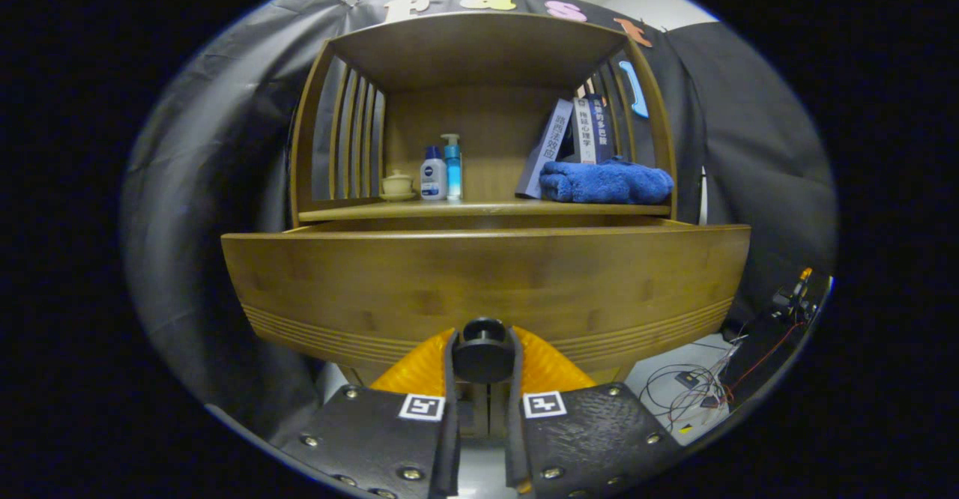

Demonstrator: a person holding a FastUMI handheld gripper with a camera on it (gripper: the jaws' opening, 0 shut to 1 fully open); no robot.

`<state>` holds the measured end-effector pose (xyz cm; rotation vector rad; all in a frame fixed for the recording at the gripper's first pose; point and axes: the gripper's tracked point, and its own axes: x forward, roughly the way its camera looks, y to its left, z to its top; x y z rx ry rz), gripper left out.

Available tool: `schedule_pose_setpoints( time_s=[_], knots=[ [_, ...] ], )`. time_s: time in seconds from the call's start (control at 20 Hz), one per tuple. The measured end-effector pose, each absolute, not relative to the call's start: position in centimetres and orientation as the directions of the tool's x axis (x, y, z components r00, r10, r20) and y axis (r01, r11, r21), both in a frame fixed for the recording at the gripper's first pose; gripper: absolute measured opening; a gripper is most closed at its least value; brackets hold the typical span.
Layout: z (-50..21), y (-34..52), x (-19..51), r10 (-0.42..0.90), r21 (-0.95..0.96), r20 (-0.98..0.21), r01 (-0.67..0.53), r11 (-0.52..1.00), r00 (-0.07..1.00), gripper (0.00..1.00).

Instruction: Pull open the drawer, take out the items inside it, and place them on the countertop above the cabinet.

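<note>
While the drawer [487,278] is standing pulled out below the countertop [479,210], the gripper [483,357] is clamping its nearly closed fingers on the round knob [483,349].

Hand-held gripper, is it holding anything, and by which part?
Yes: the hand-held gripper is shut on the drawer by its round knob.

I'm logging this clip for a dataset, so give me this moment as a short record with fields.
tongs: shut on the round dark drawer knob
drawer: wooden drawer front pulled out from the cabinet, contents hidden
countertop: small lidded cream cup, two bottles, leaning books, folded blue towel
floor: cables beside the cabinet
</note>
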<state>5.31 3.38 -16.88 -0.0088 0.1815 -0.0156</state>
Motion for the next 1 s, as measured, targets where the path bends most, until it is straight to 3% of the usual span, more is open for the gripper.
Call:
schedule_pose_setpoints(
  time_s=[0.75,0.9,1.0],
  knots=[
    [-18.3,3.7,0.9,0.001,-0.039,-0.240,-0.011,0.999,0.971,0.24],
    [-16.2,3.5,-0.4,0.012,-0.003,-0.244,-0.014,1.000,0.970,0.45],
    [-13.8,2.3,-0.2,-0.022,-0.022,-0.235,0.018,1.000,0.972,0.68]
  ],
)
